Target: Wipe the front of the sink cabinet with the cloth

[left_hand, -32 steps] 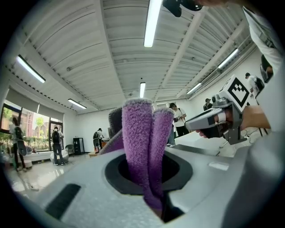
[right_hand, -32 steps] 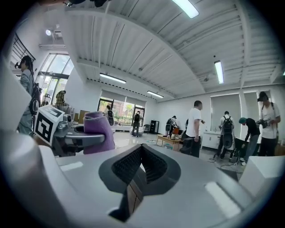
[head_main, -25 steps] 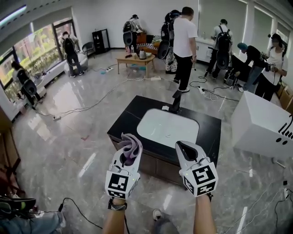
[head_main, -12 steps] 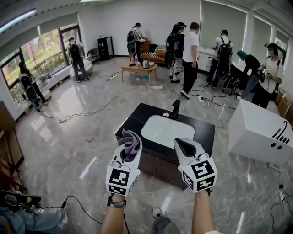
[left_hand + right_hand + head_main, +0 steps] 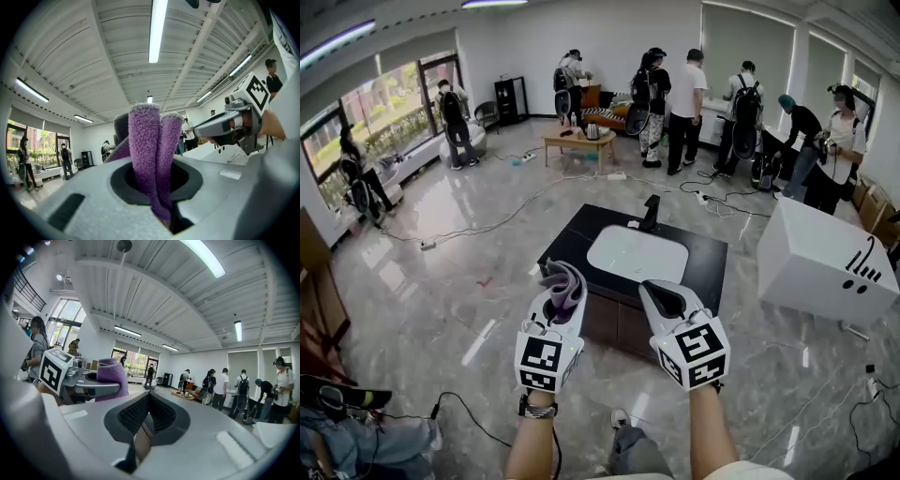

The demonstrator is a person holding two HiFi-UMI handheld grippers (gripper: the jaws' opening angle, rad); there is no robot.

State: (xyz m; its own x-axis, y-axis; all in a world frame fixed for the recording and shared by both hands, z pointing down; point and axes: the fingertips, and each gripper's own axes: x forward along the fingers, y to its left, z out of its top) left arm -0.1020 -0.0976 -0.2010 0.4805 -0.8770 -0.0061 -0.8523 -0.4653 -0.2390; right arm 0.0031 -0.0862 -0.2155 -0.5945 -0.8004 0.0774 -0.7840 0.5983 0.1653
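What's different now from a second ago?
The view has pulled back, so the sink cabinet sits farther from both grippers. The person in the white shirt walked away to the group at the back. Unchanged: the left gripper stays shut on the purple cloth, and the right gripper stays shut and empty; neither touches the cabinet.

Cloth (image 5: 565, 286) purple; sink cabinet (image 5: 614, 325) dk brown, blk top (image 5: 711, 265), white basin (image 5: 637, 253); floor (image 5: 441, 281) grey marble.
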